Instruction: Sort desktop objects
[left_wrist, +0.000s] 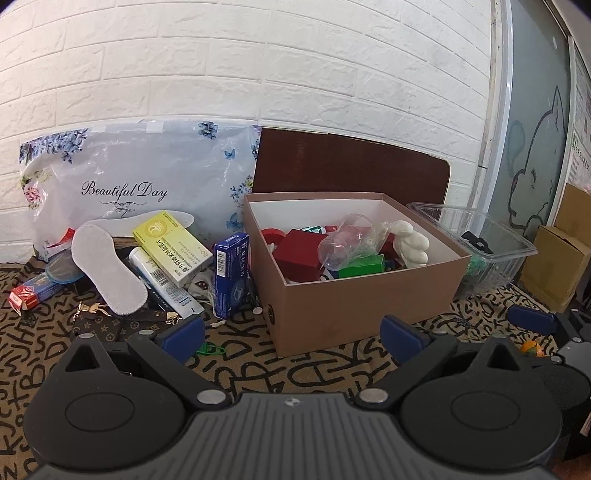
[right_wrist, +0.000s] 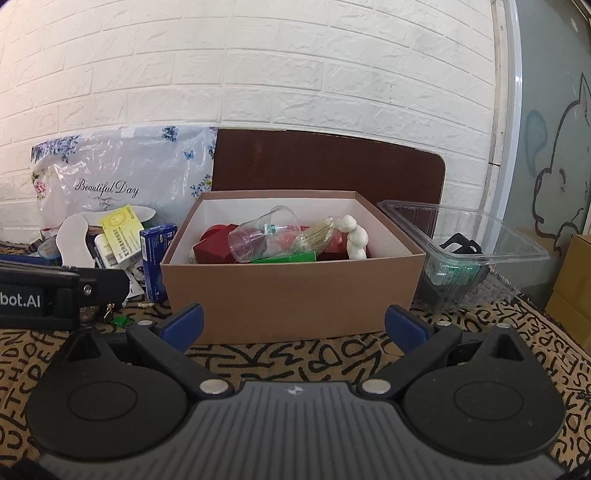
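A brown cardboard box (left_wrist: 354, 306) stands mid-table, also in the right wrist view (right_wrist: 291, 295). It holds a clear plastic cup (left_wrist: 345, 242), a white figurine (left_wrist: 412, 243), red boxes and a green box. Left of it lies a pile: a white insole (left_wrist: 105, 271), a yellow box (left_wrist: 171, 247), a blue box (left_wrist: 231, 278), a white tube (left_wrist: 166, 282). My left gripper (left_wrist: 293, 338) is open and empty in front of the box. My right gripper (right_wrist: 293, 326) is open and empty, close to the box's front wall.
A clear plastic container (right_wrist: 465, 251) stands right of the box. A flowered plastic bag (left_wrist: 129, 184) and a dark brown board (left_wrist: 351, 166) lean on the white brick wall. Cardboard cartons (left_wrist: 561, 266) stand far right. A patterned cloth (right_wrist: 295, 362) covers the table.
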